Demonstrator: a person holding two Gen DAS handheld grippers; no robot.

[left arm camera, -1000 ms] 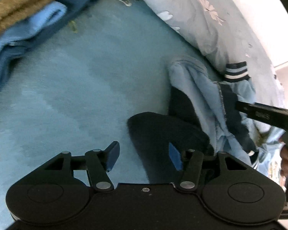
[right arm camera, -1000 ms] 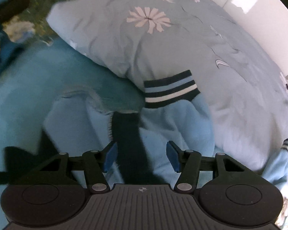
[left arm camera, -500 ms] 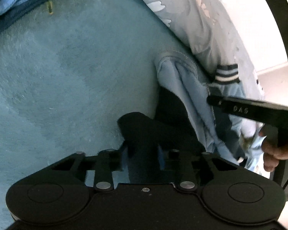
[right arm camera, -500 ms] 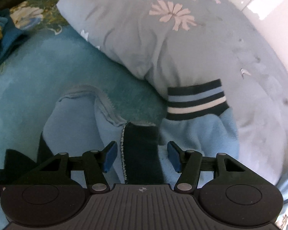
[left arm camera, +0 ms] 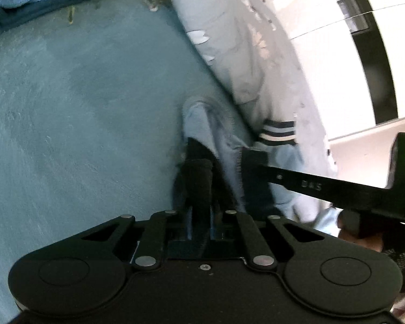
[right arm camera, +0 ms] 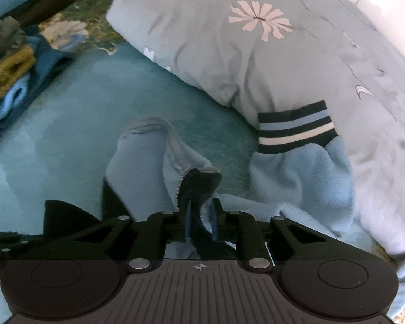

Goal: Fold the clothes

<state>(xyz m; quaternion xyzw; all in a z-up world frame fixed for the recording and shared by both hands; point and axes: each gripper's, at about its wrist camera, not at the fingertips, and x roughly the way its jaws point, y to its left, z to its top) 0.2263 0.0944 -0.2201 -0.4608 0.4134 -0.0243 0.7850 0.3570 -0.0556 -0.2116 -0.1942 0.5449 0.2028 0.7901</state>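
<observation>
A light blue fleece garment (right arm camera: 299, 172) with dark navy trim lies crumpled on a teal blanket (right arm camera: 89, 108). Its striped cuff (right arm camera: 294, 127) rests against a pillow. My right gripper (right arm camera: 201, 224) is shut on the garment's dark navy edge (right arm camera: 199, 183). In the left wrist view, my left gripper (left arm camera: 201, 224) is shut on a dark navy part of the same garment (left arm camera: 197, 181), with the light blue fabric (left arm camera: 202, 118) beyond. The right gripper's body (left arm camera: 310, 189) shows there at the right, at the garment.
A grey-blue pillow with daisy print (right arm camera: 256, 40) lies behind the garment, also in the left wrist view (left arm camera: 243, 54). A stack of folded clothes (right arm camera: 10, 67) sits far left. A white wall (left arm camera: 337, 54) is at the right.
Both grippers went from open to shut on the garment's dark navy parts. The garment's edge is now lifted and bunched between the fingers.
</observation>
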